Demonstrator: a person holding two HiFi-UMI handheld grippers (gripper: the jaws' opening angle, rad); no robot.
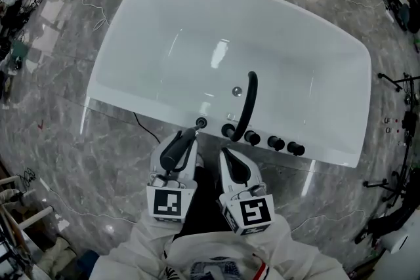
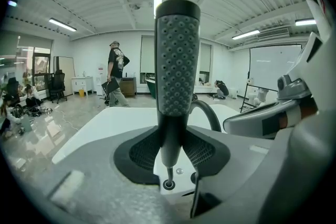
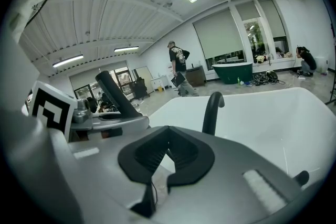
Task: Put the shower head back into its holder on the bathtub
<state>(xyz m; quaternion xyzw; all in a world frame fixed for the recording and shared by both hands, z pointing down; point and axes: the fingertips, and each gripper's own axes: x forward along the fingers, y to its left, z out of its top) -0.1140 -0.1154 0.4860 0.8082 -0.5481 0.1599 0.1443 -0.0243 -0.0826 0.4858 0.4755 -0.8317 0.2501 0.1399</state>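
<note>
my left tongs (image 1: pixel 189 136) are clamped on the shower head (image 1: pixel 177 149), both pads pressing its black handle from either side. in the left gripper view it stands upright between the pads, its dotted grey face (image 2: pixel 178 55) turned toward the camera. from its narrow lower end a thin black piece runs down to the round holder (image 2: pixel 168 184). i cannot tell whether the handle itself touches that ring. from above, the shower head lies slanted, its tip just beside the holder (image 1: pixel 201 122) on the near rim of the tub (image 1: pixel 164 29), not seated in it.

my right tongs (image 1: pixel 224 153) sit just beside the left ones, also over the near rim. their pads meet at the tips and nothing is between them.

to the right of the holder, a black curved spout (image 1: pixel 248 101) rises from the rim and bends over the basin. three black knobs (image 1: pixel 276 142) follow it in a row along the same edge. a small round drain (image 1: pixel 237 91) shows on the white bottom, close to the spout.

the tub stands on a grey marble floor (image 1: pixel 72 115), with cables lying around it. in the left gripper view a person (image 2: pixel 115 73) walks far off across the room.
</note>
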